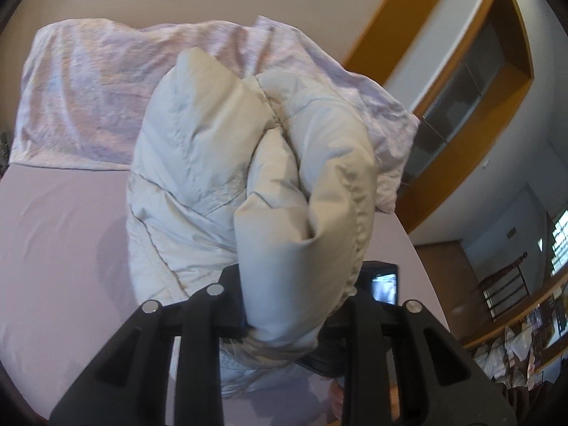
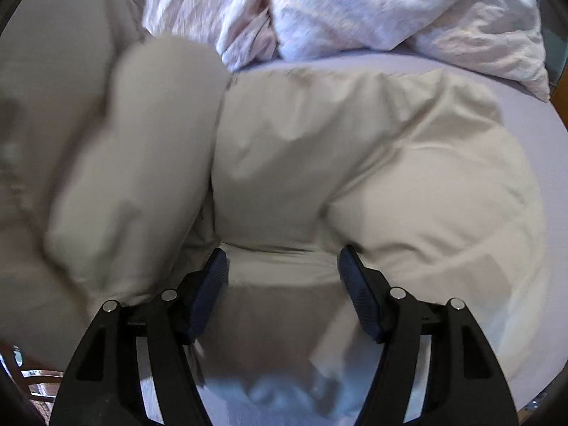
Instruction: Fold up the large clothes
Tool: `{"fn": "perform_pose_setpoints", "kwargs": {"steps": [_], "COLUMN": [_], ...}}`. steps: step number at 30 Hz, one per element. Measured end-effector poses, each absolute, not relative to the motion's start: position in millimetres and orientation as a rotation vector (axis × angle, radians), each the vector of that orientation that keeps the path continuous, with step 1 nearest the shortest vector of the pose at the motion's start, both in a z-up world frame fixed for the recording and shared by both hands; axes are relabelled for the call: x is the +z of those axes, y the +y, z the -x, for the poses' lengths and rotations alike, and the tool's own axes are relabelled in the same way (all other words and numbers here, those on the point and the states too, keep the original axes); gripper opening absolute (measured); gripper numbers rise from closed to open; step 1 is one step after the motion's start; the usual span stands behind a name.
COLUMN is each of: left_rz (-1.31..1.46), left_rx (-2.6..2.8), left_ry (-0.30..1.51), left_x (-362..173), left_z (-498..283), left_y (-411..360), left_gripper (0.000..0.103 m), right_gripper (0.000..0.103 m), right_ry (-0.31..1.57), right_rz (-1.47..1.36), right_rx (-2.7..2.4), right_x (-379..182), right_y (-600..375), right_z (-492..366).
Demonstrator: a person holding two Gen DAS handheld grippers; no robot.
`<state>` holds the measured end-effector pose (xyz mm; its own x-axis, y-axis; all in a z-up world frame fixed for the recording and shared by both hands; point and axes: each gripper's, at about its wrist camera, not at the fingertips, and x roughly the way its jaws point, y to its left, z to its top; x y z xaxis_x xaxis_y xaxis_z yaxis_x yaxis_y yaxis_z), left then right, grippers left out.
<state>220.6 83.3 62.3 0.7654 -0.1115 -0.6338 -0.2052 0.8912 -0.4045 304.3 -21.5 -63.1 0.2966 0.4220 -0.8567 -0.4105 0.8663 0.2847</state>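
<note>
A puffy cream-white padded jacket (image 1: 198, 163) lies on a bed with a lilac sheet (image 1: 53, 234). My left gripper (image 1: 287, 323) is shut on a thick fold of the jacket and holds that part raised above the bed. In the right wrist view the jacket (image 2: 355, 149) fills the middle. My right gripper (image 2: 282, 277) is open, its jaws wide apart just above the jacket's fabric, holding nothing. A raised, blurred part of the jacket (image 2: 135, 156) hangs at the left.
Crumpled pale pink pillows (image 1: 106, 96) lie at the head of the bed, also in the right wrist view (image 2: 372, 10). A yellow-framed wall opening (image 1: 472, 81) and a cluttered shelf (image 1: 525, 333) are to the right of the bed.
</note>
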Motion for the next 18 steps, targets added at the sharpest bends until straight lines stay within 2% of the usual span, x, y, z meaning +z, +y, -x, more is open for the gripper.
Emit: {"fn": "perform_pose_setpoints", "kwargs": {"steps": [5,18], "left_rz": [0.412,0.316], "left_rx": [0.000,-0.143], "left_ry": [0.738,0.877], "left_x": [58.2,22.5], "left_z": [-243.2,-299.1], "left_y": [41.6,-53.9], "left_gripper": [0.027,0.028], "right_gripper": [0.068,0.068], "right_ry": [1.080,1.083], "right_rz": [-0.062,-0.119], "right_rx": [0.511,0.335], "right_x": [-43.2,-55.4], "right_y": [-72.3,-175.2], "right_z": [-301.0,-299.6]}}
